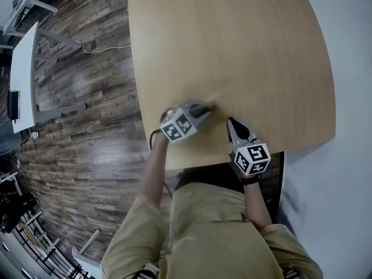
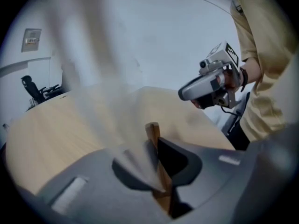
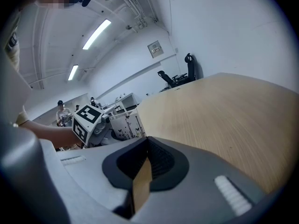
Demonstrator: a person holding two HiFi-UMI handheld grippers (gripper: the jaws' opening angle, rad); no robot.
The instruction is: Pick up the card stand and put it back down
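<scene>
The card stand is a thin brown wooden piece standing upright between my left gripper's jaws, which are shut on it. A pale blurred streak rises from it. In the head view the left gripper reaches over the near part of the tan table, and the stand is only a tan blur at its tips. My right gripper hovers just right of it, above the table's front edge, jaws shut with nothing held. In the right gripper view the right gripper points across the table, with the left gripper's marker cube at left.
The round-cornered wooden table carries nothing else. Dark plank floor lies to its left, with a white desk beyond. White furniture with dark prints and office chairs stand in the background room.
</scene>
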